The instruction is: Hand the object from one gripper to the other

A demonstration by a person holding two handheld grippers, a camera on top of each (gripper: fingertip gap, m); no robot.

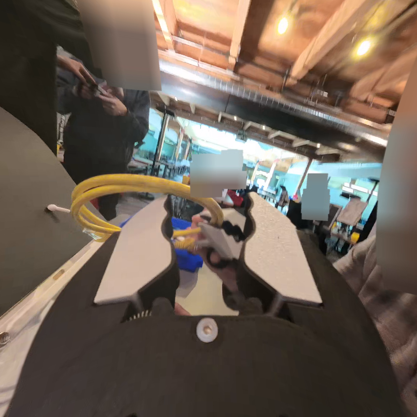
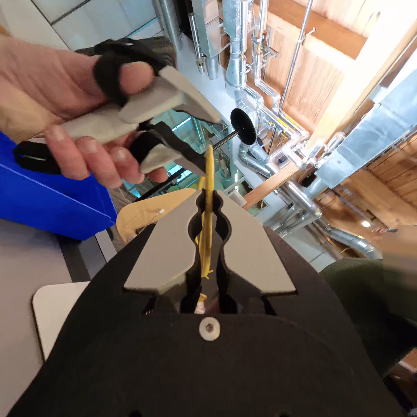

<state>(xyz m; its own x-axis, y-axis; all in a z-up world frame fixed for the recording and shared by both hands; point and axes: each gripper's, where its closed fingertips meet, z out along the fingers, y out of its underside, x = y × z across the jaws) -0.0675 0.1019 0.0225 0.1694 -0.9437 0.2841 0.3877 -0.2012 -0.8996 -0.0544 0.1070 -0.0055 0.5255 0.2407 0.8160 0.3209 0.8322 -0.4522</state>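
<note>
The right gripper [image 2: 208,196] has its jaws clamped on a coiled yellow network cable [image 2: 208,171], the strands pinched edge-on in the narrow slot near the fingertips. This hold leaves most of the coil projecting beyond the tips, presumably so the receiving tool has free cable to take. The left gripper [image 1: 208,198] has its jaws apart and nothing between them; in the right wrist view it sits just beside the cable's upper loop, a person's hand [image 2: 67,108] squeezing its handle. Judged from this, the transfer is not yet made. The cable [image 1: 126,194] forms several stacked loops, with a clear plug at one end. A blue bin [image 2: 49,196] stands behind, beside a cotton swab [image 1: 59,208].
</note>
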